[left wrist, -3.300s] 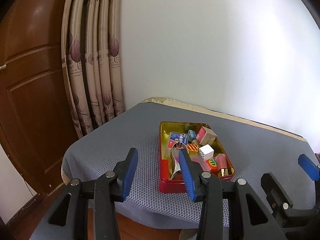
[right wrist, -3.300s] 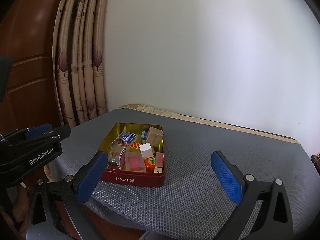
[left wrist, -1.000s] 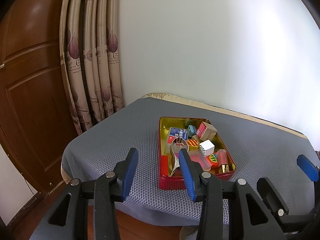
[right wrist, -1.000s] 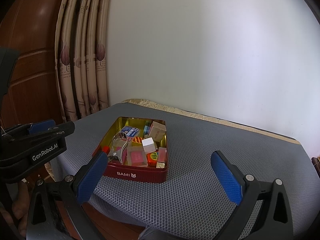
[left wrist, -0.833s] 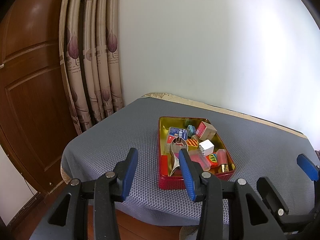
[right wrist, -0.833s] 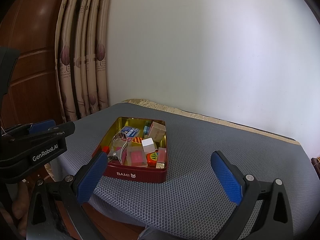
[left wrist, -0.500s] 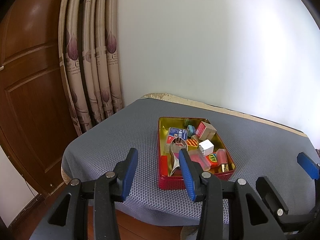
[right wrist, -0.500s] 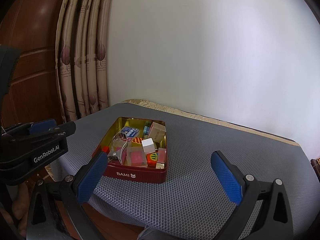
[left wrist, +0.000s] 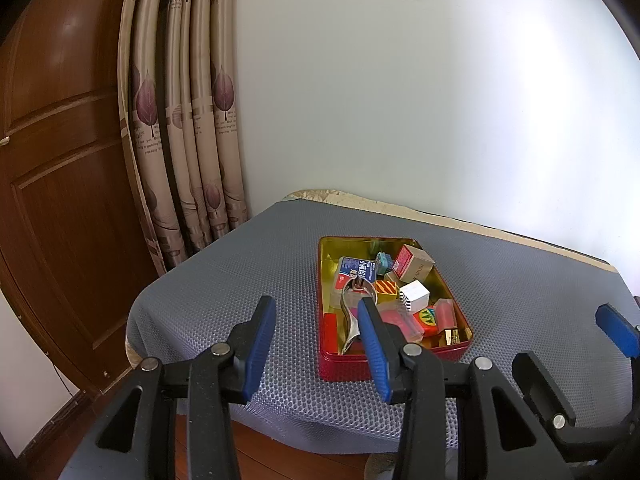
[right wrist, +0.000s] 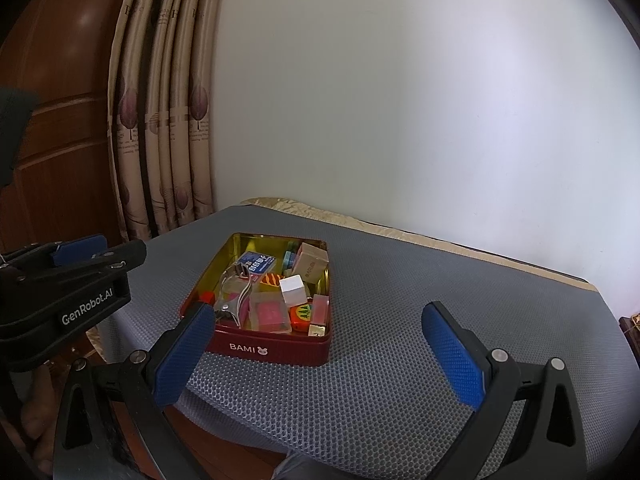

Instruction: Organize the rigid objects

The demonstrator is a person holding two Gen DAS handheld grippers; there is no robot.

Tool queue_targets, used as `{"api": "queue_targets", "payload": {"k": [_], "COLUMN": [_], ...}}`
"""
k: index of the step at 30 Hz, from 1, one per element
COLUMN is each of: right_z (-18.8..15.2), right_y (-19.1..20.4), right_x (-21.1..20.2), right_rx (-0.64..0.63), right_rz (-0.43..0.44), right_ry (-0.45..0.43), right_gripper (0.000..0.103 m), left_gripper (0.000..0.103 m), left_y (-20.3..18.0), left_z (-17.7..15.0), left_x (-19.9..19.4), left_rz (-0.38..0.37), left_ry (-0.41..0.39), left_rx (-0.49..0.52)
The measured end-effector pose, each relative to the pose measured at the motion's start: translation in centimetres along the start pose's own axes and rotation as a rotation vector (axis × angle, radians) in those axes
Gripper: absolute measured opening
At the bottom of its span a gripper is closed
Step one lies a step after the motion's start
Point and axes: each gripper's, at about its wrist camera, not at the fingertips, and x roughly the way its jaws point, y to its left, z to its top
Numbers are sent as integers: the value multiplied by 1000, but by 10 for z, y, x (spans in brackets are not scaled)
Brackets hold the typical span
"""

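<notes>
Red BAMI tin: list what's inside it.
The red tin holds a white cube, metal clippers, a blue card, a cardboard box and pink pieces. Anything beneath them is hidden.

Red tin (left wrist: pixel 348 368) sits on grey mat (left wrist: pixel 248 280), full of small items: white cube (left wrist: pixel 414 295), cardboard box (left wrist: pixel 416 266), metal clippers (left wrist: pixel 352 312). Left gripper (left wrist: pixel 316 328) hovers at tin's near-left corner, jaws apart, empty.

A room in a home: a panelled wooden door (left wrist: pixel 60 184) stands beside leaf-printed curtains (left wrist: pixel 188 120) against a plain white wall (left wrist: pixel 420 100). The counter (left wrist: pixel 248 280) wears a grey honeycomb mat, with wooden flooring (left wrist: pixel 256 448) below its near edge.
</notes>
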Motion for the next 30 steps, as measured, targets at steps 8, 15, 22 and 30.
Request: {"api": "queue_targets", "payload": {"k": [8, 15, 22, 30], "right_z": [0, 1, 3, 4], "right_y": [0, -2, 0, 0], "right_x": [0, 1, 1, 1], "right_rx": [-3, 4, -5, -3], "right_rz": [-3, -3, -15, -22], "right_ry": [0, 1, -7, -2], "right_gripper": [102, 102, 102, 102], "left_gripper": [43, 43, 43, 43], "left_y": [0, 1, 0, 0], "left_z": [0, 0, -1, -1], "left_x": [0, -1, -1, 0], "left_rz": [0, -1, 1, -2], "left_ry": [3, 7, 8, 9], "left_rx": [-2, -4, -2, 0]}}
